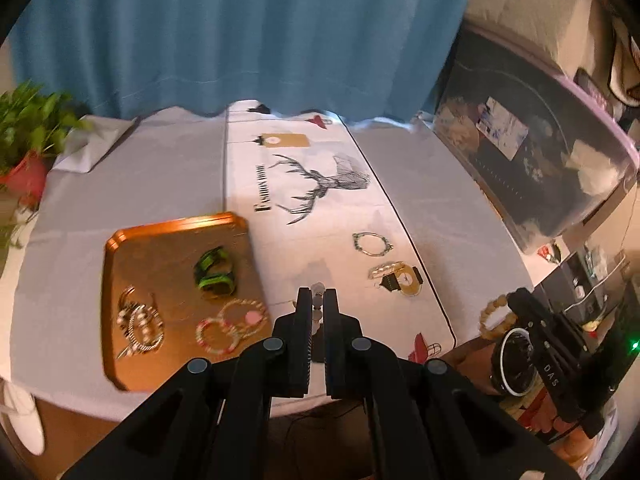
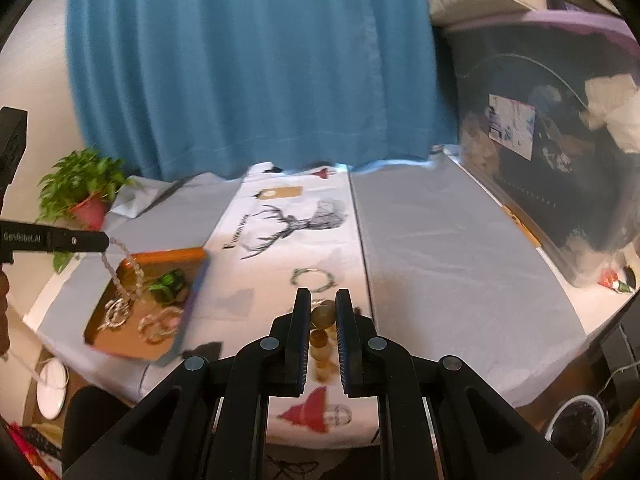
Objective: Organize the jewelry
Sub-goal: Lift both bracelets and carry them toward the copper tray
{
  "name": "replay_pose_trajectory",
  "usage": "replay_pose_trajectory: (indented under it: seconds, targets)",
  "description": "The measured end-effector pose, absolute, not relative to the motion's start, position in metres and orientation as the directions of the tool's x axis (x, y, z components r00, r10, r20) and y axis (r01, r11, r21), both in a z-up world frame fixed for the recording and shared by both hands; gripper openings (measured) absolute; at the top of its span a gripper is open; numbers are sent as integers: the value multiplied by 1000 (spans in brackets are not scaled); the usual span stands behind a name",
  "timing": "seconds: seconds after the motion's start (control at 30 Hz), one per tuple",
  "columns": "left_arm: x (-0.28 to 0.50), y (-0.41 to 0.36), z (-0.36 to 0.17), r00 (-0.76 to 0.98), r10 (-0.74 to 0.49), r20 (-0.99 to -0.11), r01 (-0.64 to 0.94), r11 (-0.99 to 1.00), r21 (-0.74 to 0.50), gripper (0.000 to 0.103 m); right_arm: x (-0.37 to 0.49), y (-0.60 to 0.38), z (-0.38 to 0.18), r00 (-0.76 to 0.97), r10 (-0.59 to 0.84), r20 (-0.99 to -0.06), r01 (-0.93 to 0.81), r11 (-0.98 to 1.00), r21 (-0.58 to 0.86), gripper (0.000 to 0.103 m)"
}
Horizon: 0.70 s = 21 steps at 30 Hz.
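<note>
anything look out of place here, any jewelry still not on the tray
Yes. Two pieces lie loose on the white runner, outside the copper tray: a thin metal bracelet and a pearl piece nearer the camera. The left gripper and right gripper each hold a beaded bracelet in the air.

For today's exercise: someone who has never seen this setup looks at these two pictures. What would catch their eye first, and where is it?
Probably the beads in each gripper: the left gripper is shut on a pale bead strand dangling above the copper tray, while the right gripper pinches a brown bead bracelet. Next, the blue curtain behind the table.
</note>
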<state>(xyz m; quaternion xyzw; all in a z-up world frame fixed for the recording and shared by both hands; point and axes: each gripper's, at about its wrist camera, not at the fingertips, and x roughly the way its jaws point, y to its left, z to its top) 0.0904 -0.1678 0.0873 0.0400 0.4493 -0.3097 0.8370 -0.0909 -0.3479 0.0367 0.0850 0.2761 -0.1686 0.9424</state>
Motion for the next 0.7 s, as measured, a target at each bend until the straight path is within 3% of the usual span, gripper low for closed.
replay_pose_trajectory:
  seconds: [0.7]
  targets:
    - [56,-61,80,509,-399,-763,434,884,-173,3,-108,-264,40,793,-196,-577,244,970,5,13]
